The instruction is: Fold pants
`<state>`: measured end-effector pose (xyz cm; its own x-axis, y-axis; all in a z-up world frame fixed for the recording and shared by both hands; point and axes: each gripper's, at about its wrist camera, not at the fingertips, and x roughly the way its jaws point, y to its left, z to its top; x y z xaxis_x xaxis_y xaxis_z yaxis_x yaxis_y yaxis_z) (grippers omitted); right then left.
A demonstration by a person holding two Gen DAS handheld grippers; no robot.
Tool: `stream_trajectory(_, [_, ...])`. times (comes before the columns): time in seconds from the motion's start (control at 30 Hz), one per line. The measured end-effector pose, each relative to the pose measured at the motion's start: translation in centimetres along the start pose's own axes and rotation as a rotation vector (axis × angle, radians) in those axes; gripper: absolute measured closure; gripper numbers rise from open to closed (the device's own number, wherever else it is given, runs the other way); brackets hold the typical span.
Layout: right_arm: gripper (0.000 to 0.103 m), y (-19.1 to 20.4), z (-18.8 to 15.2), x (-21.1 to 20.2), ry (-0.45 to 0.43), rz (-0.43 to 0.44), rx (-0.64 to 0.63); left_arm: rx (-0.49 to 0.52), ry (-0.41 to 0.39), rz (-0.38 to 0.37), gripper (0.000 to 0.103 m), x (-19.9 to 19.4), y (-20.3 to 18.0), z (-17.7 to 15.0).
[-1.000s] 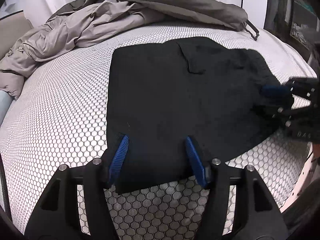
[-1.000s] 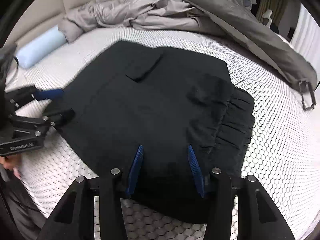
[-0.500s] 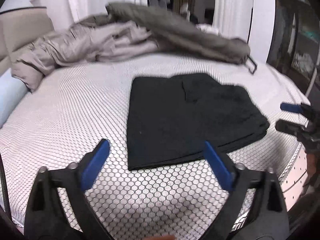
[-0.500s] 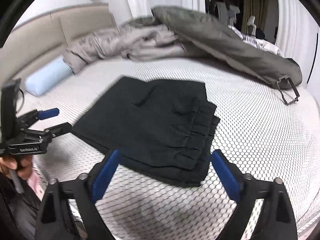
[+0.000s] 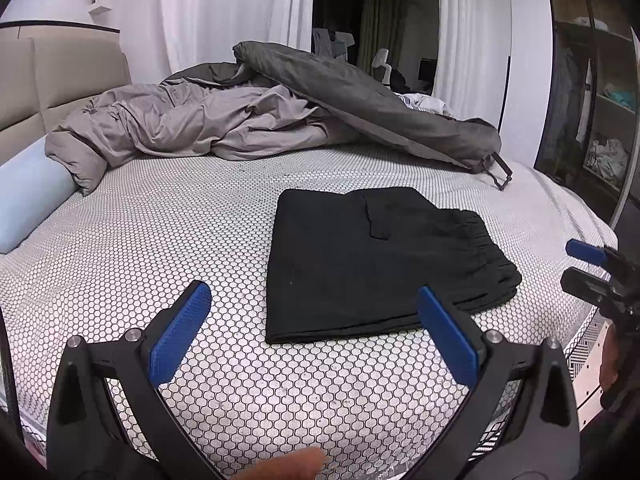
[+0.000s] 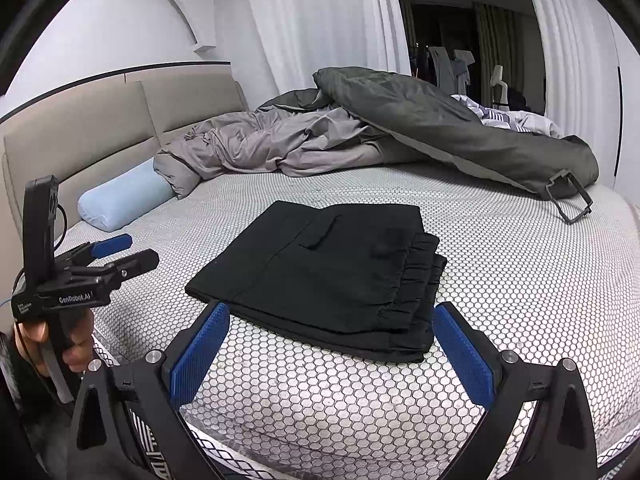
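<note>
Both grippers pulled back & up off the pants (image 5: 372, 260), jaws just opened wide, nothing between them. Pants lie folded on the bed (image 5: 160, 248), near its edge. Left gripper (image 5: 316, 336), right gripper (image 6: 332, 344) hover clear. Fold looks done; next, prob. just withdraw.

Bed (image 5: 168, 248), honeycomb-patterned cover. On it: folded black pants (image 5: 372, 260) near the front edge; rumpled grey duvet (image 5: 240, 120) at back; pale blue bolster (image 5: 28, 208) by headboard (image 6: 100, 120).
</note>
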<state>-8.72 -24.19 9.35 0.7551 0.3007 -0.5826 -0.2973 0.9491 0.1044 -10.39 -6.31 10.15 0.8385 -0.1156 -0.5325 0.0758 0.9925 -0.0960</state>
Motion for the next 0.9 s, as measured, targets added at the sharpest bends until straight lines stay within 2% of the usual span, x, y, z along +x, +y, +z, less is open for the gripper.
stream_trajectory(0.23, [0.0, -0.8, 0.1, -0.5, -0.027, 0.003, 0.021, 0.013, -0.006, 0.003, 0.001, 0.8, 0.2, 0.8])
stream_trajectory(0.9, [0.0, -1.1, 0.2, -0.4, -0.024, -0.005, 0.016, 0.004, -0.006, 0.007, 0.001, 0.7, 0.9, 0.6])
